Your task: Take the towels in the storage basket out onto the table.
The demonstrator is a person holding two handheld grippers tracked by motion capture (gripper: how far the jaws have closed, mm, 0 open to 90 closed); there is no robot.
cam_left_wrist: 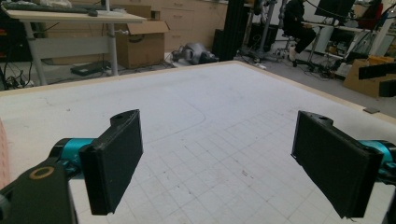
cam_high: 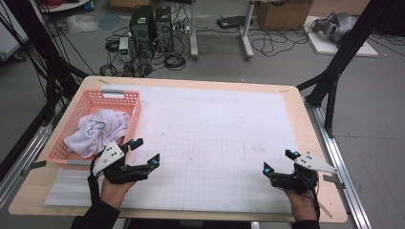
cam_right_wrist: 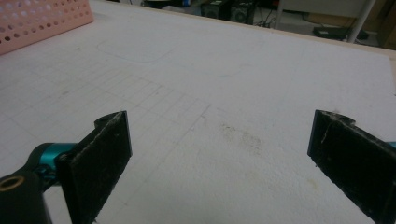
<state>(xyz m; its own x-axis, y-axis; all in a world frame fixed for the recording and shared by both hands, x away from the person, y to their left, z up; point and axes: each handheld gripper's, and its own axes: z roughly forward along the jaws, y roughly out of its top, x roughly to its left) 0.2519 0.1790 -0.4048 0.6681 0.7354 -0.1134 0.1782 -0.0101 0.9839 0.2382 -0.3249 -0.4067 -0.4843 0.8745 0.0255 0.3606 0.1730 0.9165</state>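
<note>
Towel point(cam_high: 98, 130) untouched in the pink basket point(cam_high: 135, 114); the work looks not yet begun.
Nearest, the left gripper point(cam_high: 145, 153) and right gripper point(cam_high: 278, 161) hover low over the white gridded mat point(cam_high: 219, 138) at the near edge, jaws spread wide with nothing between them, as both gripper views confirm. Just beyond the left gripper, the crumpled white cloth lies heaped inside the basket at the table's left side. Judging by this, reaching in, grasping and lifting it out all remain.

White towel point(cam_high: 98, 130), pink perforated basket point(cam_high: 131, 110)
</note>
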